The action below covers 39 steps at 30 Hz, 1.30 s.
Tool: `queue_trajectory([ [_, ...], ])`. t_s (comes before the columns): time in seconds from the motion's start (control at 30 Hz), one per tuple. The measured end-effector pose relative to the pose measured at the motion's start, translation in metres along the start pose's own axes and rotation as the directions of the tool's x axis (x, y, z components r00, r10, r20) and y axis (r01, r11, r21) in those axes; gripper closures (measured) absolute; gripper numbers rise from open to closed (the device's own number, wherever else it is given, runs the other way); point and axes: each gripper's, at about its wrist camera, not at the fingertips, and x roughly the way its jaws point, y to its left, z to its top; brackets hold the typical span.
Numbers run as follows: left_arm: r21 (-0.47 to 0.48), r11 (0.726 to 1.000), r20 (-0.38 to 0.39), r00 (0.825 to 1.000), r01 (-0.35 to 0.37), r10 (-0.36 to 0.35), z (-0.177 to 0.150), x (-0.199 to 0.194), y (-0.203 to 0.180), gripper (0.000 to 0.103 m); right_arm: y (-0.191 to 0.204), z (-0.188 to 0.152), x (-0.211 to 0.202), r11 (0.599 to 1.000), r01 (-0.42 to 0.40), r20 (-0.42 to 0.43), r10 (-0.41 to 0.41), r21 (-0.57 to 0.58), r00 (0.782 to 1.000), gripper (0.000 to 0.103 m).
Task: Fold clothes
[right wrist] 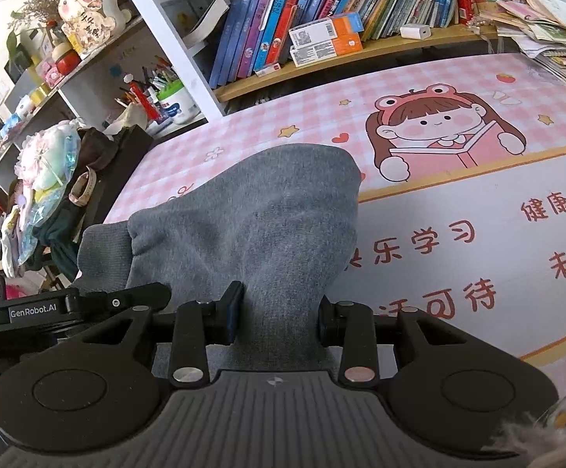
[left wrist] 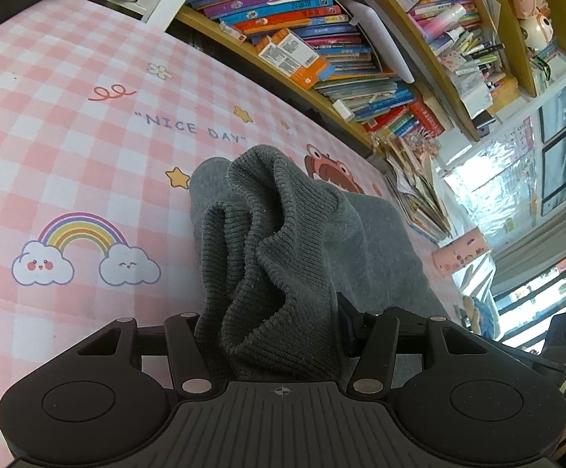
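Note:
A grey garment lies bunched on the pink checked table mat (left wrist: 68, 148). In the left wrist view its ribbed knit hem (left wrist: 267, 257) is gathered in thick folds between the fingers of my left gripper (left wrist: 271, 323), which is shut on it; the left finger is mostly buried in cloth. In the right wrist view the smooth grey fabric (right wrist: 259, 210) funnels down into my right gripper (right wrist: 281, 319), whose black pads (right wrist: 233, 314) pinch a narrow bundle of it. The cloth rises from the mat (right wrist: 478, 234) toward both grippers. The other gripper's body (right wrist: 41, 308) shows at the left.
A bookshelf (right wrist: 322, 58) packed with books runs along the far edge of the table. Loose booklets (right wrist: 556, 46) are piled at the right corner. Cluttered shelves with a pen cup (right wrist: 173, 101) and toys stand at the left.

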Motion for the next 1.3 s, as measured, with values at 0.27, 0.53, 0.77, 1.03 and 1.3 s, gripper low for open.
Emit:
queue_trajectory([
  [0.27,-0.036,0.999,0.001,1.000,-0.019,0.019,0.009,0.018,-0.004,0.050,-0.014,0.015,0.010,1.000,-0.015,-0.006,0.015,-0.023,1.000,0.071],
  [0.53,-0.044,0.997,0.000,0.998,-0.056,0.056,0.029,0.051,-0.025,0.050,-0.048,0.046,0.027,0.998,-0.053,-0.017,0.053,-0.038,0.998,0.071],
  [0.77,-0.014,0.996,-0.005,0.996,-0.086,0.086,0.063,0.090,-0.049,0.050,-0.088,0.086,0.047,0.996,-0.088,-0.013,0.088,-0.033,0.996,0.071],
  [1.03,0.055,0.993,0.036,0.994,-0.107,0.105,0.121,0.135,-0.069,0.050,-0.121,0.153,0.085,0.991,-0.123,0.032,0.125,-0.054,0.992,0.071],
  [1.3,0.073,0.991,0.089,0.990,-0.115,0.108,0.175,0.178,-0.073,0.050,-0.139,0.220,0.126,0.986,-0.134,0.063,0.141,-0.099,0.988,0.071],
])
